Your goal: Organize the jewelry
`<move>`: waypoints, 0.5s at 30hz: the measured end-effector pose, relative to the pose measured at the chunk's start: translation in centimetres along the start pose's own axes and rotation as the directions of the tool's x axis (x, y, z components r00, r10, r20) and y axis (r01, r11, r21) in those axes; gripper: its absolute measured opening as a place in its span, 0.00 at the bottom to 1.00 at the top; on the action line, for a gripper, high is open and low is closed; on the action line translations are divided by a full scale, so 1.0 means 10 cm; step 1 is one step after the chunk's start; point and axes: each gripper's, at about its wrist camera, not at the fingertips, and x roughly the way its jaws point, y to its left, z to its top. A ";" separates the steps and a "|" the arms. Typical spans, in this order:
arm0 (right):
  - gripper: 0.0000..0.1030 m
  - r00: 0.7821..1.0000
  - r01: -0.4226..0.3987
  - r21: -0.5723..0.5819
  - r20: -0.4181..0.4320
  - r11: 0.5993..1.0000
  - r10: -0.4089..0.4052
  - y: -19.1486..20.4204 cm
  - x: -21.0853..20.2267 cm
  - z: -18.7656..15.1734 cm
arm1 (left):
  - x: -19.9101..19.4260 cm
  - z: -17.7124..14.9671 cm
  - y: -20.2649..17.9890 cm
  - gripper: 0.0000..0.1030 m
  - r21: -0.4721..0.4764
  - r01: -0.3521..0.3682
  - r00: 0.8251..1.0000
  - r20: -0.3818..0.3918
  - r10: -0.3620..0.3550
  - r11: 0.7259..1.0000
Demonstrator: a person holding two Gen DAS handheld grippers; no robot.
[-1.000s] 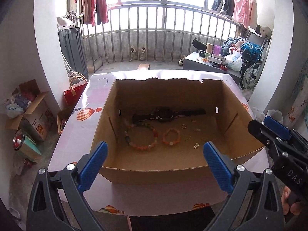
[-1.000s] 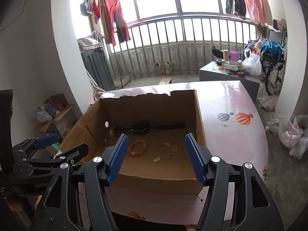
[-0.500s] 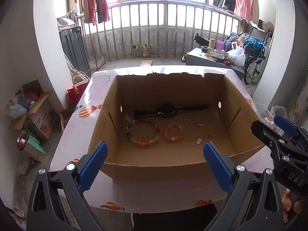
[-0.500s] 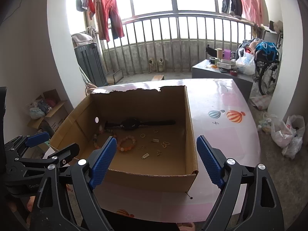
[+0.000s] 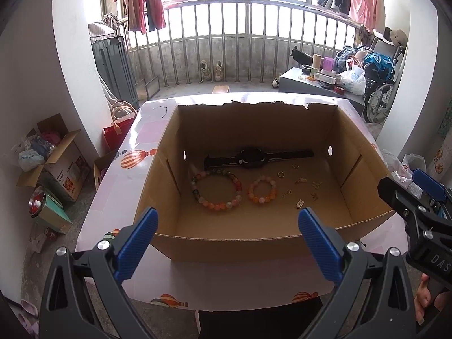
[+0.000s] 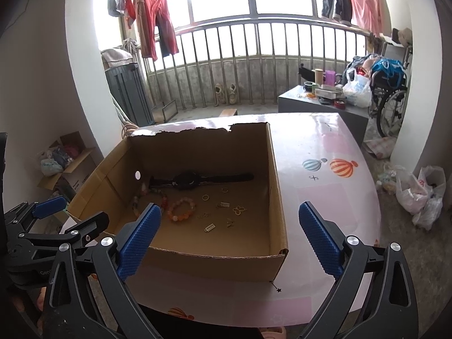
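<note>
An open cardboard box [image 5: 226, 240] [image 6: 278, 197] sits on a pink table [image 5: 226, 279] [image 6: 325, 192]. Inside lie a black watch [image 5: 251, 158] [image 6: 186, 180], a large multicolour bead bracelet [image 5: 216, 189] [image 6: 137, 200], a small orange bead bracelet [image 5: 262, 189] [image 6: 182, 210], and several small gold rings and charms [image 5: 299, 183] [image 6: 223, 212]. My left gripper [image 5: 226, 240] is open and empty, held above the box's near wall. My right gripper [image 6: 228, 236] is open and empty, above the box's near right corner. Each gripper shows at the other view's edge.
The box's far wall has a torn top edge [image 5: 254, 104]. Bare table lies right of the box [image 6: 325, 197]. Beyond are balcony railings [image 5: 240, 42], a grey side table with clutter [image 6: 325, 99], a wheelchair [image 6: 392, 107], and floor boxes at left [image 5: 50, 158].
Both grippers have drawn back and risen a little, so the box looks farther and the view higher. The right gripper's jaws have opened wider. The jewelry has not moved.
</note>
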 end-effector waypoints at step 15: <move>0.92 1.000 0.021 0.005 -0.018 1.000 -0.021 -0.02 0.04 -0.05 | 0.03 -0.04 0.03 0.95 -0.016 -0.001 1.000 -0.021 0.001 1.000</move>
